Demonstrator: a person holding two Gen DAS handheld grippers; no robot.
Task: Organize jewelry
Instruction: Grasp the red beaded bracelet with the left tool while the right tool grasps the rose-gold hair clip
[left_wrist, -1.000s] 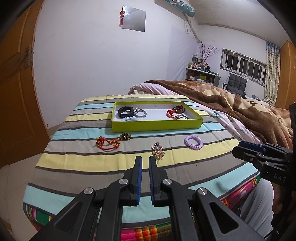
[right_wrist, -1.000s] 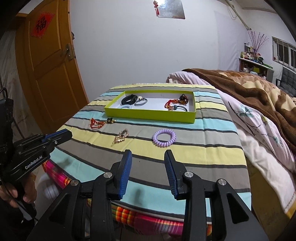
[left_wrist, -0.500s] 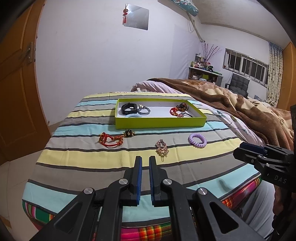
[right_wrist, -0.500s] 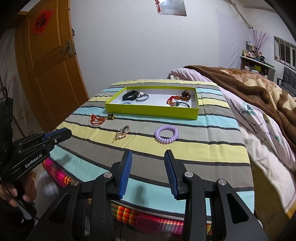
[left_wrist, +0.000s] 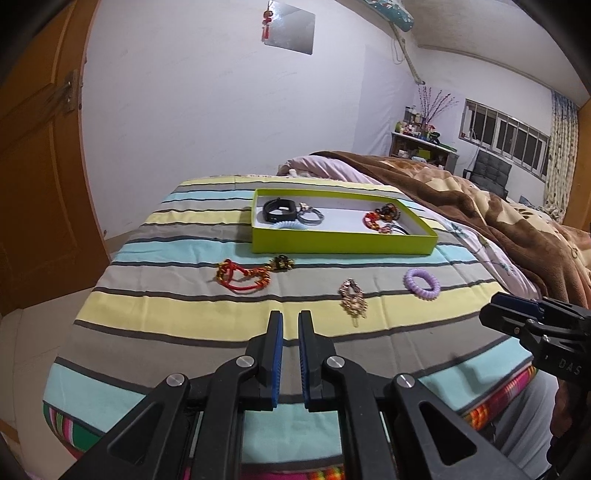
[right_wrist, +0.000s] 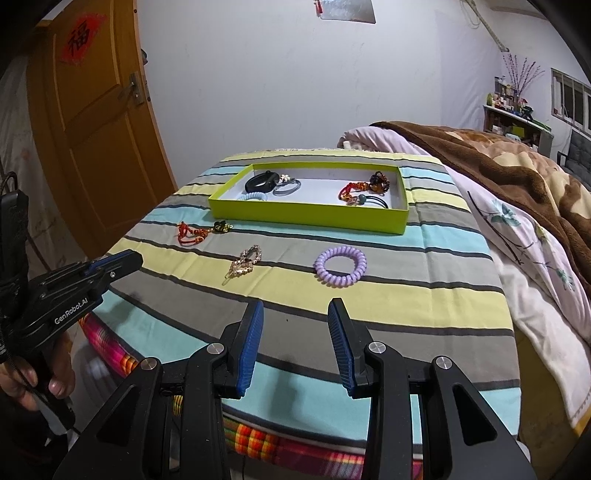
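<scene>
A lime green tray (left_wrist: 343, 242) (right_wrist: 306, 218) sits on the striped cloth and holds a black band (left_wrist: 279, 210), grey hair ties and red-and-brown bracelets (left_wrist: 380, 218). In front of it lie a red bracelet (left_wrist: 242, 277) (right_wrist: 192, 232), a gold hair clip (left_wrist: 352, 301) (right_wrist: 245, 264) and a purple spiral hair tie (left_wrist: 422, 282) (right_wrist: 340, 266). My left gripper (left_wrist: 290, 325) is nearly shut and empty, above the near cloth. My right gripper (right_wrist: 295, 314) is open and empty, short of the purple tie.
The cloth covers a table (right_wrist: 443, 317) whose near edge is under both grippers. A bed with a brown blanket (right_wrist: 517, 177) lies right. A wooden door (right_wrist: 96, 129) stands left. A white wall is behind.
Both grippers have moved forward toward the table, so the jewelry looks closer. The jaws keep the same openings.
</scene>
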